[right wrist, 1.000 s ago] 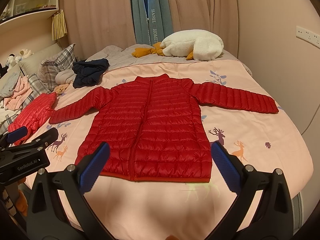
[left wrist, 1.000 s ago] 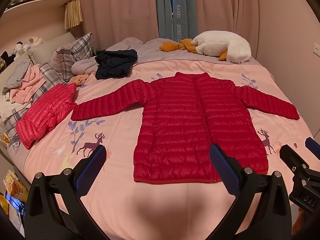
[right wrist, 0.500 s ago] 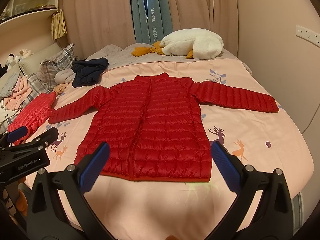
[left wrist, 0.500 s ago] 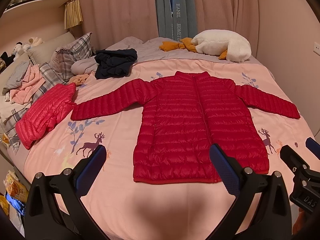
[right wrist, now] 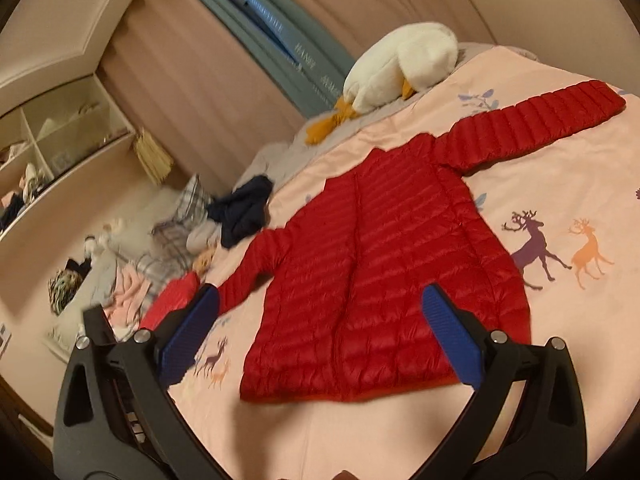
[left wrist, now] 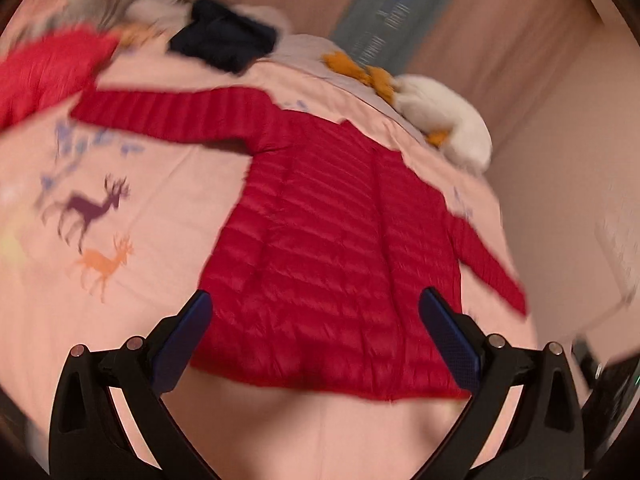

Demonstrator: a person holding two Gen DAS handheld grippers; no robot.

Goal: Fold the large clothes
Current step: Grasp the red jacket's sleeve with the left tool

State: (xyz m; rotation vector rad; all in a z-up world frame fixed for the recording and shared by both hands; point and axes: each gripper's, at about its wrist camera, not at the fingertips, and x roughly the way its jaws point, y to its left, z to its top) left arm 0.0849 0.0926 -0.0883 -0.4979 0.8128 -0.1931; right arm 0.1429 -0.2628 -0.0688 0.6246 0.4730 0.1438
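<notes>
A red quilted down jacket [left wrist: 336, 264] lies flat on the pink bed, front up, zipped, both sleeves spread out; it also shows in the right wrist view [right wrist: 384, 292]. My left gripper [left wrist: 316, 312] is open and empty, held above the jacket's hem. My right gripper [right wrist: 320, 308] is open and empty, also above the hem, with the jacket's lower body between its blue pads [right wrist: 448, 328]. Both views are tilted, and the left wrist view is blurred.
The pink bedsheet [right wrist: 568, 200] has deer prints. A white plush goose [right wrist: 400, 64] lies at the far side. A dark navy garment [right wrist: 244, 208], a folded pink-red jacket [right wrist: 172, 300], plaid pillows and loose clothes lie at the left. Shelves [right wrist: 52, 140] line the wall.
Both grippers have tilted and moved closer to the jacket's hem; the left view rolled one way, the right the other. The jacket has not moved. Both stay open.
</notes>
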